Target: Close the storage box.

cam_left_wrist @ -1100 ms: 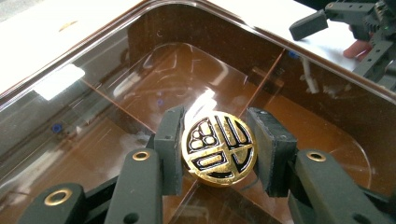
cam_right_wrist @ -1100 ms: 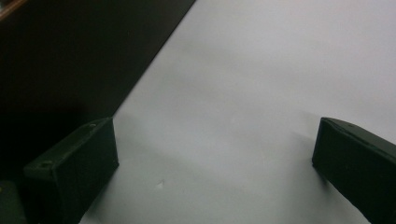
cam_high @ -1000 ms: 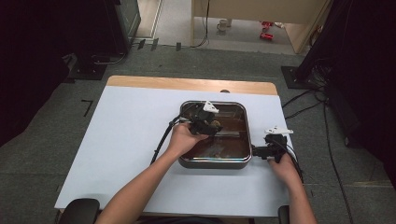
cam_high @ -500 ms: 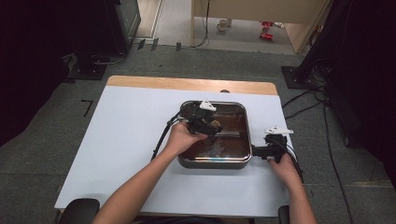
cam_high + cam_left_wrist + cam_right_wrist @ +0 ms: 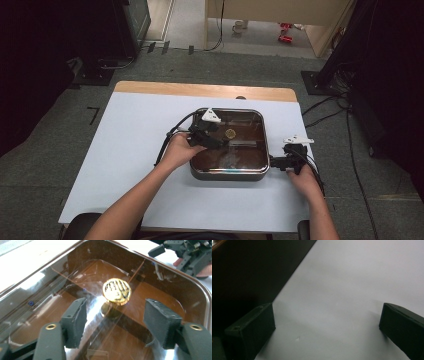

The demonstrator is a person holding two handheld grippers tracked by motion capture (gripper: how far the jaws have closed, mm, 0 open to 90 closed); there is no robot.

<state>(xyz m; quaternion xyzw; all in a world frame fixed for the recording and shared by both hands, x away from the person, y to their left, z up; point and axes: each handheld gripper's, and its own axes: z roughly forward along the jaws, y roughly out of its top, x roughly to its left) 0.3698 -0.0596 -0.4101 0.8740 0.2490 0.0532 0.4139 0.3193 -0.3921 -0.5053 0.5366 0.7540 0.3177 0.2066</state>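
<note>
Gold-knobbed glass lid (image 5: 116, 291) flat on pan (image 5: 261, 131)

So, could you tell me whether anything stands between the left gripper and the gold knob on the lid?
Nothing visible does. The left gripper has just been opening, and the gold knob stands just ahead of its parted jaws on the glass lid.

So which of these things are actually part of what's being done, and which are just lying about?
In use: the glass-lidded pan, its gold lid knob, the left gripper with jaws just opening off the knob, the right gripper at the pan's side.

Lying about: red cans, floor cables.
</note>
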